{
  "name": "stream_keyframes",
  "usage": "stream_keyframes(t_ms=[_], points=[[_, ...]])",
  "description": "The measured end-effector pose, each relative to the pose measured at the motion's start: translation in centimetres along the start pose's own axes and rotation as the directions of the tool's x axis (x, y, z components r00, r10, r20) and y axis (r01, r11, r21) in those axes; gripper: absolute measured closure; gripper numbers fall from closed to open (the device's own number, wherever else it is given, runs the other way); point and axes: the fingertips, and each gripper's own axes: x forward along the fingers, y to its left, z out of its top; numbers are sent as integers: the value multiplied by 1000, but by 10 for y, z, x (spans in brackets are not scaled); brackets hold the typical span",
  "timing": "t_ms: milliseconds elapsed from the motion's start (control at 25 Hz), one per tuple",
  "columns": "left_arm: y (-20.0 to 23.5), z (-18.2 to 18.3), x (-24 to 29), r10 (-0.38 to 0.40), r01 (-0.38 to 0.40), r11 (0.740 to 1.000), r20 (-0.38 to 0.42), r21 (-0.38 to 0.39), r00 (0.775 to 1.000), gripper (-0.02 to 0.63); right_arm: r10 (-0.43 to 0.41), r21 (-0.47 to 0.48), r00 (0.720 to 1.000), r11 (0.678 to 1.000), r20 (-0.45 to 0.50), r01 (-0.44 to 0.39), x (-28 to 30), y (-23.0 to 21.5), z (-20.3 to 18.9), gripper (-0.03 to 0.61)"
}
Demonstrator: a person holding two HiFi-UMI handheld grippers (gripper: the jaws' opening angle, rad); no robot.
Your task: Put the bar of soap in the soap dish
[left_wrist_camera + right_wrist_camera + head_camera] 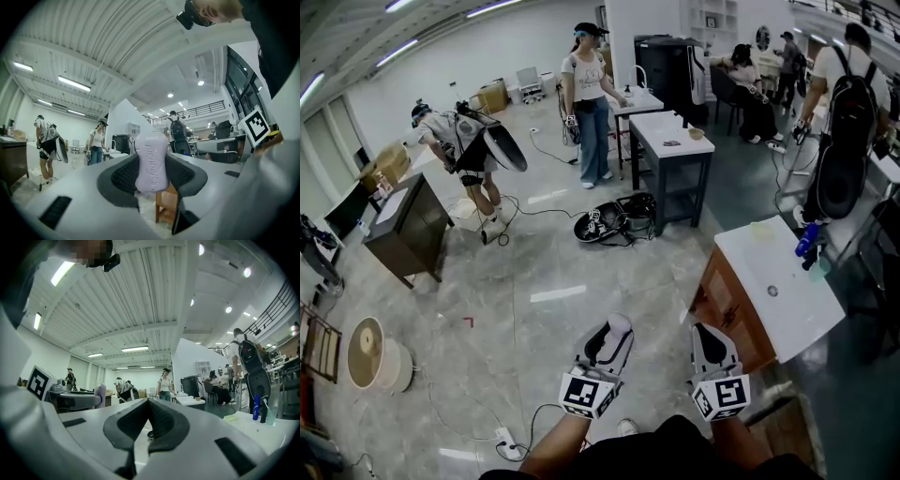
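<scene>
Lilac bar of soap (152, 161) sits clamped upright in the left gripper (152, 176), right gripper (149, 423) closed on nothing, so pickup looks done while the carry to the white sink counter (802, 305) and the placing remain.

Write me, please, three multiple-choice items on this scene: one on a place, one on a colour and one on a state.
1. Where is the bar of soap?
A. On the white counter
B. Between the left tongs
C. On the floor

2. What colour is the soap?
A. Pale lilac
B. Green
C. Yellow

3. How do the right tongs stand?
A. Open, empty
B. Shut on the soap
C. Shut, empty

Answers:
1 B: the left gripper view shows it clamped upright between the pads.
2 A: it looks pale lilac there.
3 C: their pads meet with nothing between.
</scene>
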Motion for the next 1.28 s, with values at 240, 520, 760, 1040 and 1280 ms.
stream_keyframes(t_ms=[240,520,760,1040,1280], points=[[13,-3,14,-9,9,1000,-6,-9,1000,417,-28,-3,1000,1000,-7,28,10,-5,-7,569],[24,-11,57,-36,36,999,-25,0,999,417,-55,4,998,998,-11,55,43,-32,-15,569],[38,-7,108,-46,46,999,-6,5,999,417,-77,15,997,997,-5,77,81,-70,-15,569],[46,-6,169,-50,50,999,-8,7,999,417,-83,14,997,996,-5,83,120,-118,-14,569],[40,-4,227,-53,53,999,-2,12,999,417,-78,19,997,997,-9,79,148,-167,-16,569]])
